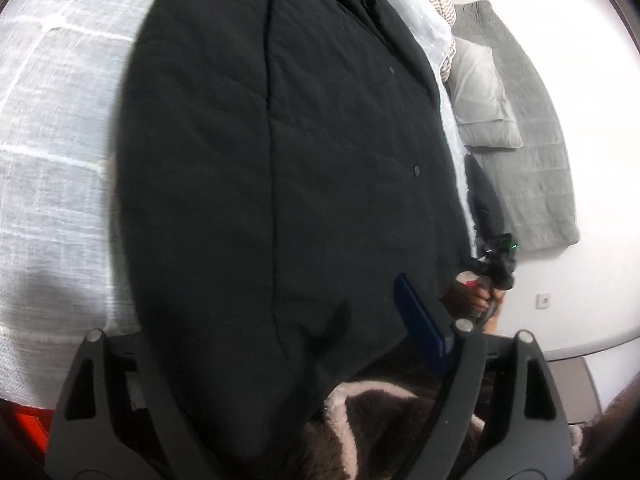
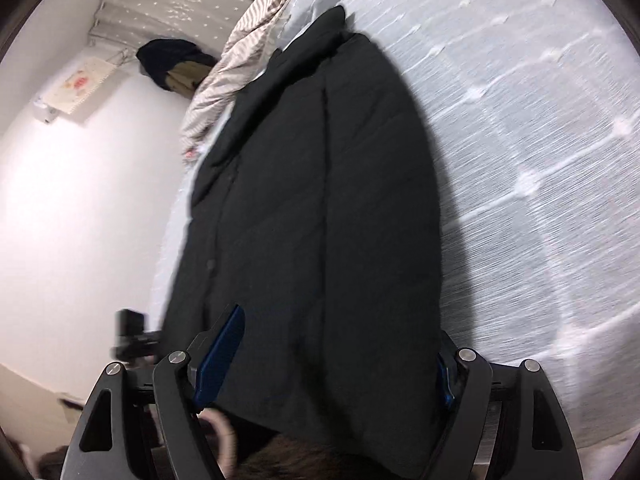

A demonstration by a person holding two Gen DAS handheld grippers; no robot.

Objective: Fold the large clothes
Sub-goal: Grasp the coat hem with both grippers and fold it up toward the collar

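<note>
A large black quilted coat (image 1: 280,160) lies lengthwise on the bed, sleeves folded in, snap buttons along its front. It also fills the middle of the right wrist view (image 2: 320,220). My left gripper (image 1: 280,344) is open, its jaws wide apart around the coat's near hem; only the right blue pad (image 1: 420,320) shows, the other is under the fabric. My right gripper (image 2: 336,344) is open, its blue pads (image 2: 220,348) straddling the hem. Each gripper shows in the other's view, the right one (image 1: 496,256) and the left one (image 2: 132,336).
The bed has a light grey checked cover (image 1: 52,160), (image 2: 520,160). A striped blanket (image 2: 224,80) is bunched at the far end. A grey quilt and pillow (image 1: 520,120) lie against the white wall. A brown fleece garment (image 1: 380,420) is at the near edge.
</note>
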